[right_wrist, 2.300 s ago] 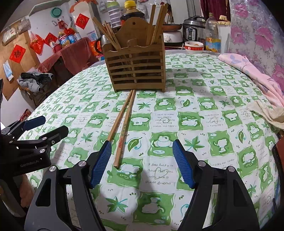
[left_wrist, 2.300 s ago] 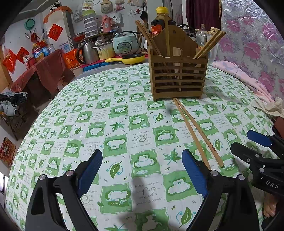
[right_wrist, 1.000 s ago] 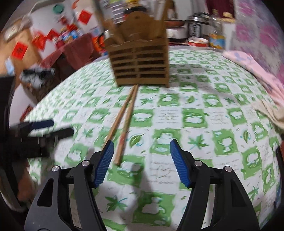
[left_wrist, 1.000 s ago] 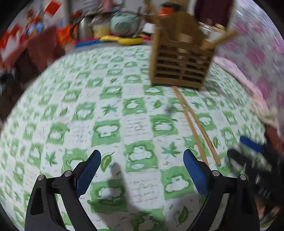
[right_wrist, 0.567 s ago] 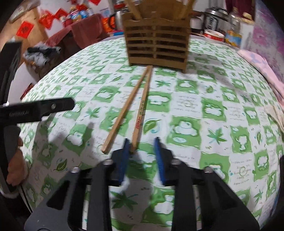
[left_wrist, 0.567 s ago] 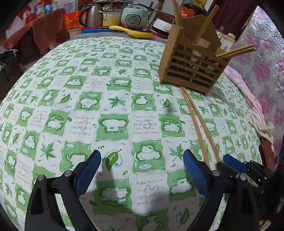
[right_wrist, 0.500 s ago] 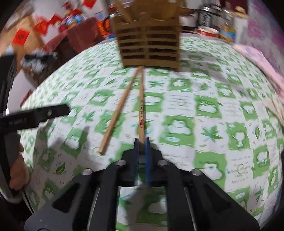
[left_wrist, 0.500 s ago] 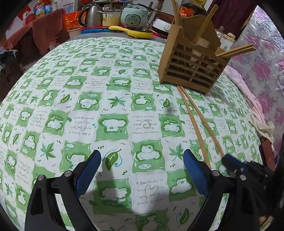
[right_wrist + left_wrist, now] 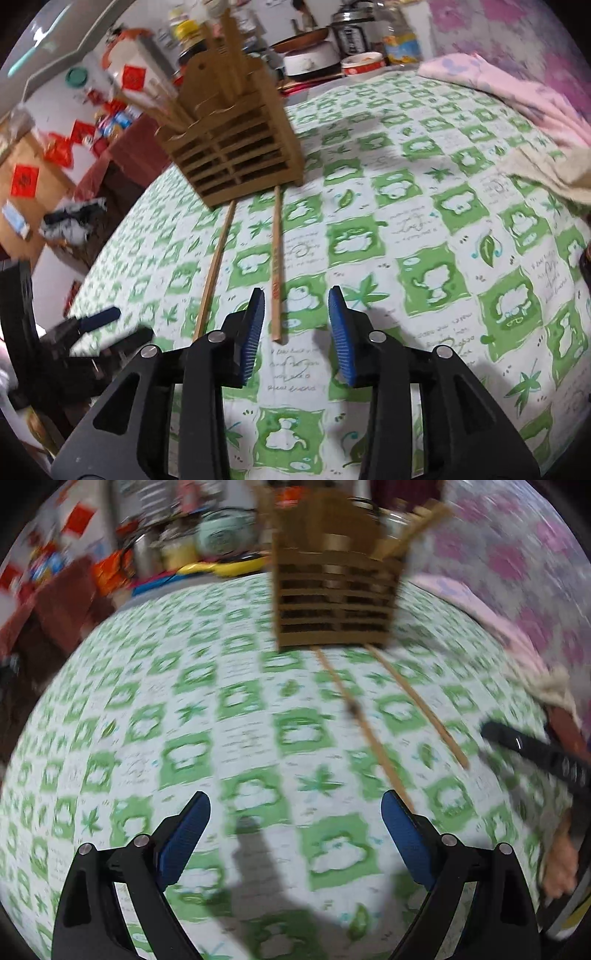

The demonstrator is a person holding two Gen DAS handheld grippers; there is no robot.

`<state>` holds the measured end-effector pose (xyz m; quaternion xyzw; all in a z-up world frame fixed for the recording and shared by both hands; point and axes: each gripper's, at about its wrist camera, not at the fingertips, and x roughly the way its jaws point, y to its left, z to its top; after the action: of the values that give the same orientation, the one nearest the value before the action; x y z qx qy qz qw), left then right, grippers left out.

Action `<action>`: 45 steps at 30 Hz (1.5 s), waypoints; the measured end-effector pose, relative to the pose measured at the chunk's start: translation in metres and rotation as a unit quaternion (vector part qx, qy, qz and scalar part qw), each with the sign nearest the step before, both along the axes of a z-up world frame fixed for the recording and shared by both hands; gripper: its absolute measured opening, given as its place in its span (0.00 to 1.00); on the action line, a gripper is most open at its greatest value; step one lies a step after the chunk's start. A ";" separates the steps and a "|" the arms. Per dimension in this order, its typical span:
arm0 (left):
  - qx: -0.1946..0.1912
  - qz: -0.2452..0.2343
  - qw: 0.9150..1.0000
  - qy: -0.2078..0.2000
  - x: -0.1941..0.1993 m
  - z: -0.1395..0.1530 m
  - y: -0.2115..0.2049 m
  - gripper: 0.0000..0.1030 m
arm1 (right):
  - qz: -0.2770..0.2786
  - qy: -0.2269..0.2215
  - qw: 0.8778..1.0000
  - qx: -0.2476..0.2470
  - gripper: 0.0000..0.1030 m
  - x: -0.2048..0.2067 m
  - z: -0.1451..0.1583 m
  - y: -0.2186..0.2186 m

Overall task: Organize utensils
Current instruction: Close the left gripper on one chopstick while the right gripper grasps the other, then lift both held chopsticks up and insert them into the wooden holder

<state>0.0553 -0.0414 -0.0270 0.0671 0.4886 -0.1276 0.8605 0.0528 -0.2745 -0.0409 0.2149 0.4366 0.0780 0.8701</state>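
My right tool [image 9: 295,317]: jaws opening, near end of one chopstick [image 9: 276,280] between them, pads off it | my left tool [image 9: 295,834]: released, nothing between | second chopstick [image 9: 216,269] flat beside the first | both on desk [image 9: 443,206], far ends at holder [image 9: 236,147] base | holder stands toward desk's far edge.

Right gripper [image 9: 296,334] is hovering over the green-checked tablecloth [image 9: 424,236], jaws opening, nothing gripped. Printed chopstick [image 9: 276,266] is lying flat, its near end poking just into the gap by the left pad, untouched. Second chopstick [image 9: 216,266] is lying just left of it, apart. Both are running up to the wooden utensil holder [image 9: 236,147], which is holding more chopsticks. Left gripper [image 9: 103,325] is showing at the left edge, blurred.
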 end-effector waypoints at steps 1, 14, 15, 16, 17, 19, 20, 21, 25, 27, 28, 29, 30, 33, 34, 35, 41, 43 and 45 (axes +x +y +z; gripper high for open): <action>-0.001 -0.018 1.000 -0.001 -0.003 0.001 -0.008 0.89 | -0.007 0.002 1.000 0.008 0.39 0.001 -0.001 -0.004; -0.002 -0.055 0.997 0.045 -0.001 -0.019 -0.038 0.20 | -0.011 0.004 1.000 0.017 0.41 0.000 -0.002 -0.007; -0.004 -0.054 0.997 0.047 -0.002 -0.019 -0.035 0.11 | -0.010 0.004 1.000 0.016 0.41 0.000 -0.002 -0.007; -0.006 -0.052 0.997 0.049 -0.002 -0.019 -0.029 0.10 | -0.008 0.006 1.000 0.014 0.41 0.000 -0.002 -0.006; -0.009 -0.045 0.998 0.049 -0.002 -0.019 -0.023 0.10 | -0.003 0.007 1.000 0.012 0.41 0.001 -0.003 -0.003; -0.015 -0.025 0.998 0.051 -0.002 -0.017 -0.006 0.10 | 0.010 0.007 1.000 0.003 0.41 0.000 -0.003 0.003; -0.020 -0.020 0.998 0.054 -0.002 -0.017 0.000 0.10 | 0.020 0.006 1.000 -0.005 0.41 0.000 -0.002 0.008; -0.033 -0.014 0.998 0.060 0.000 -0.017 0.008 0.10 | 0.028 0.005 1.000 -0.011 0.41 0.000 -0.003 0.012; -0.050 -0.012 0.997 0.065 0.004 -0.016 0.010 0.21 | 0.056 -0.004 0.997 -0.050 0.41 -0.003 -0.001 0.030; -0.041 -0.016 0.997 0.058 0.004 -0.015 0.004 0.36 | 0.064 -0.003 0.996 -0.068 0.41 -0.003 -0.002 0.036; -0.033 -0.016 0.998 0.051 0.004 -0.014 0.000 0.44 | 0.067 -0.003 0.995 -0.076 0.41 -0.003 -0.002 0.039; -0.030 -0.016 0.998 0.048 0.005 -0.015 -0.001 0.44 | 0.071 -0.003 0.994 -0.083 0.41 -0.004 -0.002 0.041; -0.024 -0.017 0.998 0.049 0.007 -0.016 -0.005 0.44 | 0.073 -0.004 0.993 -0.090 0.41 -0.004 -0.002 0.044; -0.010 -0.018 0.999 0.048 0.013 -0.019 -0.009 0.41 | 0.092 0.009 0.990 -0.108 0.34 -0.001 -0.007 0.053; -0.006 -0.016 0.999 0.046 0.013 -0.020 -0.009 0.35 | 0.095 0.016 0.989 -0.110 0.25 0.001 -0.009 0.054; -0.004 -0.015 0.999 0.043 0.012 -0.020 -0.008 0.32 | 0.096 0.025 0.989 -0.112 0.22 0.003 -0.012 0.055; 0.000 -0.023 0.999 0.037 0.007 -0.019 -0.009 0.11 | 0.089 0.028 0.988 -0.124 0.15 0.002 -0.011 0.055; 0.001 -0.023 0.999 0.035 0.006 -0.019 -0.009 0.10 | 0.087 0.028 0.988 -0.122 0.11 0.002 -0.011 0.054; 0.002 -0.023 0.999 0.035 0.004 -0.018 -0.009 0.09 | 0.089 0.028 0.988 -0.120 0.08 0.001 -0.011 0.053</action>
<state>0.0594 -0.0502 -0.0452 0.0751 0.5167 -0.1488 0.8397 0.0540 -0.2211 -0.0524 0.0718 0.4848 0.0962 0.8664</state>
